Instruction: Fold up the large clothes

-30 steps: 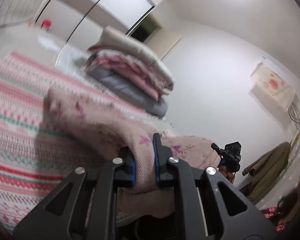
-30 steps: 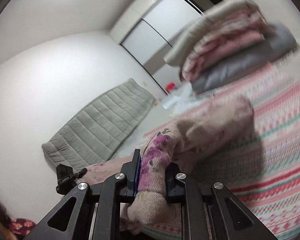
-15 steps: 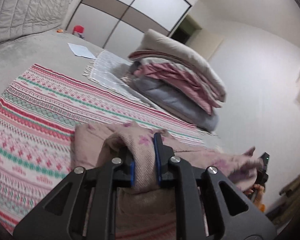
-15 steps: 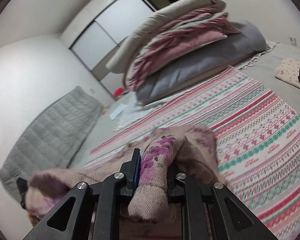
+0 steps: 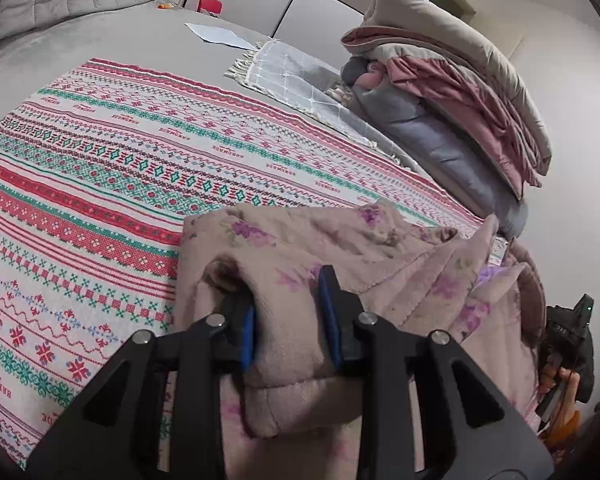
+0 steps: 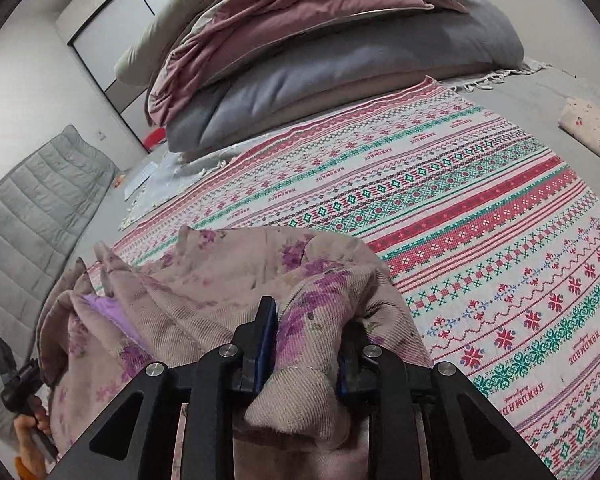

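a: any writing you can read?

b: only on the striped blanket (image 5: 100, 152): the word "handmade" runs along its bands, upside down in the right wrist view. nothing legible on the white sheet of paper (image 5: 218, 34) near the red object (image 5: 210, 3) by the wardrobe doors.

a: and the garment?

b: the pink floral garment (image 5: 300, 248) lies bunched on the near edge of that blanket. the left gripper (image 5: 288, 320) has its blue-padded fingers clenched on a thick fold of it; the right gripper (image 6: 306, 344) grasps another fold the same way.

a: what is hard to make out?

b: the garment's lower part is cut off behind both gripper bodies, so its shape is unclear. a lilac lining (image 6: 104, 308) peeks from one fold. to the right, the stack of folded bedding (image 5: 460, 92) hides the wall behind it, and a cherry-print cloth (image 6: 592, 128) is cut off at the frame edge.
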Motion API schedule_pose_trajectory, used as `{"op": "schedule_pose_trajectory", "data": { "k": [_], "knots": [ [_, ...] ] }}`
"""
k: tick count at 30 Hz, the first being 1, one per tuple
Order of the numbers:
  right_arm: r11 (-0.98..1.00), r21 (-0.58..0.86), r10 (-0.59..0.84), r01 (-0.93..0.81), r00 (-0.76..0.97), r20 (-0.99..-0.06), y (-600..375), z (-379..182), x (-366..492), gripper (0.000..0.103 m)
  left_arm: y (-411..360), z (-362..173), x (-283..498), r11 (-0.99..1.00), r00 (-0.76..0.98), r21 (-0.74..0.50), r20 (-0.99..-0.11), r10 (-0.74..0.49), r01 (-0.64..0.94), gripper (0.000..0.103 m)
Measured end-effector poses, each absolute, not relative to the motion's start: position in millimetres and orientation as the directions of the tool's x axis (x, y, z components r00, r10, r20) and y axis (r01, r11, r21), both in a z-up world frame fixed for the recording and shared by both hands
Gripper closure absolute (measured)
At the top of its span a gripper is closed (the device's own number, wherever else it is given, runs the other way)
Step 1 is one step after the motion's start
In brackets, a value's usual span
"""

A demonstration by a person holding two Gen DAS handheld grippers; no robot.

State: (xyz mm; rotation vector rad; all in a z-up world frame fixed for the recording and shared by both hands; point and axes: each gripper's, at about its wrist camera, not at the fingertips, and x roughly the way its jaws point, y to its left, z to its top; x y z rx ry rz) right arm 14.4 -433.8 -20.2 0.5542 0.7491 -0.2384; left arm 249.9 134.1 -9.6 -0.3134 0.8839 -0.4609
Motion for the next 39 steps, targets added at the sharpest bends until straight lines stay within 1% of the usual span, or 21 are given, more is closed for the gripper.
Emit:
{"op": "schedule_pose_trajectory", "data": {
  "k": [1, 3, 4, 6, 8, 9, 10, 13, 18, 21, 22, 23, 24, 25, 26, 27, 30, 32, 34, 37, 39],
  "knots": [
    [0.832, 0.402, 0.007, 0.383, 0.716, -0.698, -435.6, -17.6, 11.8, 0.076, 133.9, -6.6, 250.2, 0.856, 0.538, -0.446, -0.669, -0.512, 0.260, 0.068],
    [0.831, 0.431, 0.051, 0.352, 0.723, -0.689, -436.8, -7.1, 2.3, 0.073, 137.7, 7.3, 242.1, 0.852, 0.527, -0.443, -0.672, -0.521, 0.278, 0.039],
    [0.829, 0.451, 0.077, 0.331, 0.731, -0.678, -437.8, -1.1, -2.6, 0.070, 139.8, 15.0, 237.6, 0.858, 0.542, -0.429, -0.666, -0.512, 0.283, 0.019],
    [0.827, 0.479, 0.116, 0.294, 0.745, -0.657, -440.1, 10.6, -12.3, 0.064, 147.5, 32.6, 224.5, 0.854, 0.592, -0.402, -0.616, -0.519, 0.330, 0.016],
    [0.839, 0.467, 0.106, 0.279, 0.758, -0.644, -440.0, 24.3, -24.7, 0.051, 151.2, 46.0, 216.1, 0.852, 0.606, -0.349, -0.599, -0.523, 0.391, 0.014],
    [0.851, 0.442, 0.075, 0.285, 0.766, -0.639, -439.2, 31.2, -29.1, 0.037, 150.6, 47.3, 214.6, 0.859, 0.610, -0.318, -0.607, -0.509, 0.401, 0.013],
    [0.863, 0.417, 0.044, 0.286, 0.779, -0.625, -439.4, 38.2, -36.2, 0.029, 149.8, 47.5, 214.1, 0.866, 0.612, -0.281, -0.618, -0.493, 0.414, 0.012],
    [0.910, 0.330, -0.001, 0.251, 0.798, -0.602, -438.5, 50.4, -47.4, 0.026, 142.8, 34.8, 223.0, 0.873, 0.589, -0.185, -0.673, -0.447, 0.450, 0.012],
    [0.957, 0.167, -0.053, 0.237, 0.709, -0.704, -428.4, 29.6, -14.2, 0.026, 117.8, -11.4, 269.1, 0.872, 0.463, -0.185, -0.787, -0.407, 0.453, 0.013],
    [0.963, 0.098, -0.091, 0.252, 0.642, -0.761, -425.5, 7.8, 19.5, 0.026, 101.8, -17.3, 285.5, 0.862, 0.436, -0.235, -0.784, -0.442, 0.450, 0.024],
    [0.962, 0.095, -0.092, 0.258, 0.628, -0.773, -426.3, 1.1, 28.2, 0.026, 96.7, -14.3, 287.9, 0.863, 0.448, -0.229, -0.778, -0.441, 0.451, 0.034],
    [0.958, 0.101, -0.093, 0.269, 0.625, -0.775, -427.8, -3.2, 32.8, 0.027, 91.1, -9.8, 288.9, 0.862, 0.460, -0.224, -0.770, -0.443, 0.455, 0.048],
    [0.953, 0.118, -0.091, 0.278, 0.637, -0.766, -427.9, -4.7, 37.8, 0.032, 86.0, -5.5, 289.6, 0.860, 0.465, -0.226, -0.763, -0.448, 0.458, 0.056],
    [0.951, 0.143, -0.081, 0.276, 0.664, -0.743, -425.9, -2.4, 40.2, 0.053, 82.8, -1.9, 289.9, 0.860, 0.471, -0.230, -0.758, -0.452, 0.455, 0.075],
    [0.951, 0.152, -0.077, 0.268, 0.686, -0.724, -422.8, 1.2, 42.6, 0.071, 79.4, 1.7, 290.0, 0.860, 0.479, -0.235, -0.749, -0.457, 0.453, 0.086],
    [0.953, 0.144, -0.085, 0.266, 0.695, -0.714, -419.5, 3.1, 45.3, 0.086, 77.3, 8.2, 289.0, 0.863, 0.504, -0.229, -0.733, -0.457, 0.450, 0.087],
    [0.960, 0.041, -0.181, 0.276, 0.728, -0.661, -400.5, 20.7, 50.8, 0.089, 79.8, 38.2, 285.9, 0.869, 0.610, -0.214, -0.638, -0.470, 0.446, 0.089],
    [0.954, -0.003, -0.246, 0.301, 0.771, -0.587, -393.9, 41.0, 51.9, 0.089, 85.7, 61.6, 291.5, 0.869, 0.670, -0.251, -0.557, -0.490, 0.426, 0.089],
    [0.944, -0.016, -0.288, 0.330, 0.797, -0.532, -394.3, 56.9, 57.2, 0.089, 84.2, 73.1, 299.0, 0.881, 0.714, -0.239, -0.517, -0.472, 0.409, 0.089],
    [0.920, -0.059, -0.367, 0.388, 0.798, -0.479, -398.9, 66.7, 80.1, 0.089, 76.2, 72.8, 321.6, 0.906, 0.750, -0.218, -0.509, -0.423, 0.363, 0.089],
    [0.908, -0.065, -0.390, 0.414, 0.778, -0.493, -407.6, 60.5, 103.7, 0.089, 69.2, 50.1, 345.2, 0.923, 0.731, -0.209, -0.564, -0.383, 0.322, 0.089]
  ]
}}
